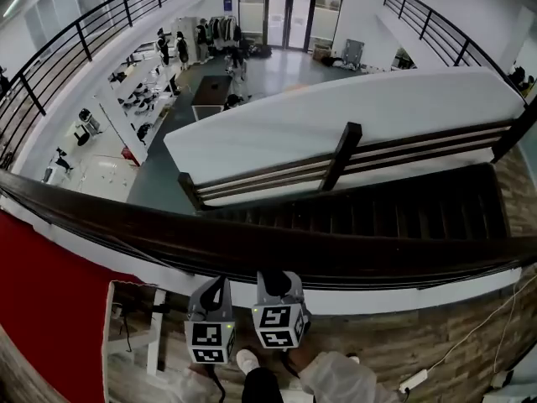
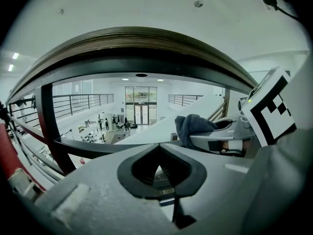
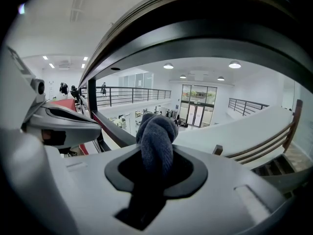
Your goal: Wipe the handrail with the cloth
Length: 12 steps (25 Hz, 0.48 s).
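Observation:
The dark wooden handrail (image 1: 277, 246) runs across the head view from the left edge to the right. Both grippers sit just below its near side. My right gripper (image 1: 277, 288) is shut on a bunched dark blue cloth (image 3: 156, 136), which sticks up out of its jaws below the rail's underside (image 3: 205, 33). My left gripper (image 1: 211, 299) is close beside it on the left, jaws together with nothing between them (image 2: 157, 166). In the left gripper view the handrail (image 2: 137, 43) arcs overhead, and the cloth (image 2: 193, 126) in the right gripper shows at the right.
A black baluster post (image 2: 49, 126) stands left of my left gripper. Beyond the rail are a staircase (image 1: 377, 204) with its own railing and a hall far below. A red panel (image 1: 42, 292) lies at the left. A white cable (image 1: 470, 342) crosses the wooden floor at the right.

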### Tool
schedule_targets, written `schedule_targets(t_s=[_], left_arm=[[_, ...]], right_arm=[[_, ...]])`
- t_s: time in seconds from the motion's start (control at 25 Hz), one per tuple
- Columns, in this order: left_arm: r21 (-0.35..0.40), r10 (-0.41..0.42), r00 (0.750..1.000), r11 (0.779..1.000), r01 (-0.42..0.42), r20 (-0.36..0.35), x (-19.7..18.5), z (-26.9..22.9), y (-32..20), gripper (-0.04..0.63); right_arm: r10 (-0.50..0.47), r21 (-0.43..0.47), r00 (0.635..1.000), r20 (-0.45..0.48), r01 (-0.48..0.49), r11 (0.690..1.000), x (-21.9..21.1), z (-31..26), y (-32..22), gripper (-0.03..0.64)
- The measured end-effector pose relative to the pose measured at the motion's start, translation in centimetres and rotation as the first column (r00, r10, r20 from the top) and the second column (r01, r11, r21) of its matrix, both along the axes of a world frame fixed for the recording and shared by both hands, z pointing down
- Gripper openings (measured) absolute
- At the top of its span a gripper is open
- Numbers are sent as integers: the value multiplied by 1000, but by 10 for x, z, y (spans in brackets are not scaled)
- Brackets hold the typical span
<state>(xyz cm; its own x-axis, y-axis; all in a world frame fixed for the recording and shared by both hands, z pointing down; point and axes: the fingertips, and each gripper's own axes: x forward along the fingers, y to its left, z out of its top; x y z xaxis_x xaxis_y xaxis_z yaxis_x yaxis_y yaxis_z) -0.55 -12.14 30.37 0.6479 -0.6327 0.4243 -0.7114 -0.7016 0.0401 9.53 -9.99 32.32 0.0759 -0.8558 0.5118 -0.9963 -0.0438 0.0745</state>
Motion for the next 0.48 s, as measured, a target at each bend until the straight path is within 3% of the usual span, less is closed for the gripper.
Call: schedule_targets(t_s=[0.24, 0.48], left_arm=[[0, 43, 998, 999, -43, 46, 47, 16, 29, 3], [-13, 105, 994, 994, -105, 32, 109, 20, 58, 3]], right_arm=[[59, 3, 998, 13, -59, 998, 53, 0, 37, 100], [127, -2, 992, 13, -127, 992, 117, 1, 77, 100]])
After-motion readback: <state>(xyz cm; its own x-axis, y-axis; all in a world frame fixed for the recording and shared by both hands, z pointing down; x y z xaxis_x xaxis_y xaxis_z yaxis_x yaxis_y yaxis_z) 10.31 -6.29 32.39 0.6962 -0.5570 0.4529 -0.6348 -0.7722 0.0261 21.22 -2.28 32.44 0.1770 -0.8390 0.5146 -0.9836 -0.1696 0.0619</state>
